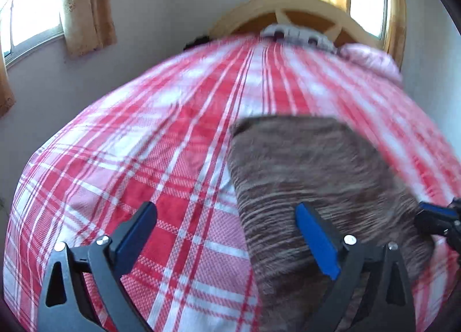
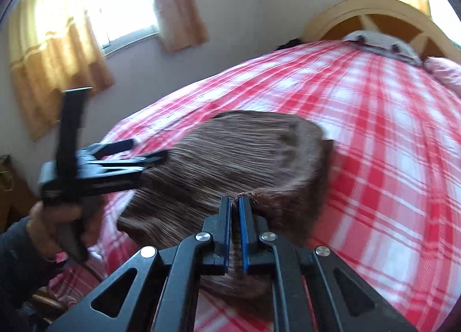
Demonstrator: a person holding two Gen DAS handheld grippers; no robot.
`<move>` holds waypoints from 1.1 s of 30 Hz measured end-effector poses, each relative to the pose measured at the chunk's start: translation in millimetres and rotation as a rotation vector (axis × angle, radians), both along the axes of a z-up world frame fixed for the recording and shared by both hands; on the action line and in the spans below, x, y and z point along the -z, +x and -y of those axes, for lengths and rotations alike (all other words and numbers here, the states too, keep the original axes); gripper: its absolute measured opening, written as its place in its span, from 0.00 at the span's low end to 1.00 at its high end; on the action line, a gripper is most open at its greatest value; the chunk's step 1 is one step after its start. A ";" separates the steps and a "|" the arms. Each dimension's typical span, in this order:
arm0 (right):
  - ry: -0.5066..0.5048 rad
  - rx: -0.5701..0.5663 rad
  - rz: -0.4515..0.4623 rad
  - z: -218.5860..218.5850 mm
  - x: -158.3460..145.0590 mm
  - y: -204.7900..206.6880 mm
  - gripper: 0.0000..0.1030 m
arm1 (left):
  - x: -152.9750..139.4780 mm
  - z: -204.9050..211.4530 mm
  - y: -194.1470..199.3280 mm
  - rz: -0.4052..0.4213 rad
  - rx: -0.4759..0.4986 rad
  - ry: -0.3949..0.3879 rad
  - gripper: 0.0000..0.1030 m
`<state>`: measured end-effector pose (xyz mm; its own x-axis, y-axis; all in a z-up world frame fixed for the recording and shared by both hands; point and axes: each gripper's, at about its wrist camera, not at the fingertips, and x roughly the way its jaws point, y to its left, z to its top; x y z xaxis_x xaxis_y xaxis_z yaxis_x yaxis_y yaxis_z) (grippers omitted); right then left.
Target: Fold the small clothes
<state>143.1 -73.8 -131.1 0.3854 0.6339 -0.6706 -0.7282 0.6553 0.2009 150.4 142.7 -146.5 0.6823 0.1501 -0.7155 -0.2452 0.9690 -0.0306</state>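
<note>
A brown striped garment (image 1: 302,164) lies flat on the red-and-white plaid bed. In the left wrist view my left gripper (image 1: 227,213) stands wide open just above it, one finger over the cloth and the other over the sheet, gripping nothing. My right gripper (image 1: 432,215) shows at the right edge of that view. In the right wrist view my right gripper (image 2: 234,202) is shut on the near edge of the brown garment (image 2: 230,147), with a small pinch of cloth bunched at its tips. The left gripper (image 2: 147,149) hovers open at the garment's left side, held by a hand (image 2: 52,225).
The plaid sheet (image 1: 144,159) covers the whole bed. A wooden headboard (image 1: 302,12) stands at the far end with a grey-and-white item (image 1: 296,33) and a pink pillow (image 1: 371,58) in front of it. Curtained windows (image 2: 121,0) line the walls.
</note>
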 end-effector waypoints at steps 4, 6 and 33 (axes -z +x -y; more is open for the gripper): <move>-0.151 0.076 -0.070 -9.0 36.1 26.6 0.05 | 10.6 -4.8 1.1 -0.006 0.015 -0.055 0.98; -0.136 0.087 -0.077 3.7 35.5 24.2 0.05 | 7.5 -2.8 -5.5 0.006 0.024 -0.049 0.98; -0.168 0.027 0.055 28.4 50.7 -35.3 0.34 | 22.9 31.8 -73.3 -0.022 0.075 -0.068 0.98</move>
